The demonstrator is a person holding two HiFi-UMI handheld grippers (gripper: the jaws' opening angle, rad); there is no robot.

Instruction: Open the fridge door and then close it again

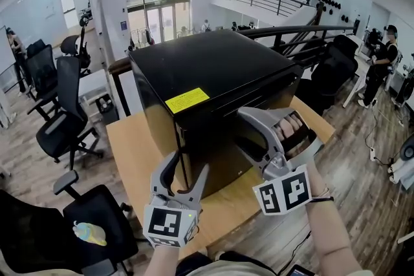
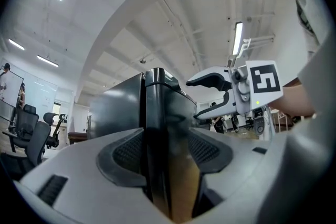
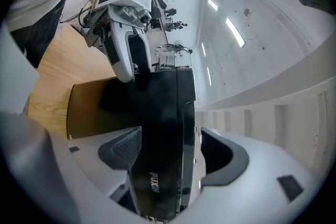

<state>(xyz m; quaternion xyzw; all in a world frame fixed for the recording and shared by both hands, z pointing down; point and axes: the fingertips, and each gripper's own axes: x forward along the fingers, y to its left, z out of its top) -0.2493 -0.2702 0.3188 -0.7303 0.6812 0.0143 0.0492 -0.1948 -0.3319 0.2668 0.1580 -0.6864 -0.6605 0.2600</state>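
The black fridge (image 1: 213,68) sat on the wooden desk (image 1: 139,152), its door facing me and, as far as I could judge, closed. My left tool (image 1: 189,165) stood with its jaws wide apart astride the fridge's near-left vertical edge, not pressing on it. My right tool (image 1: 244,129), rolled on its side, gaped just as wide around the door's right part, gripping nothing. With neither tool holding, any pull would have slipped off the glossy edge. Had one bitten and I hauled hard, the whole fridge might have slid toward the desk's near edge, or the swinging door struck the other tool
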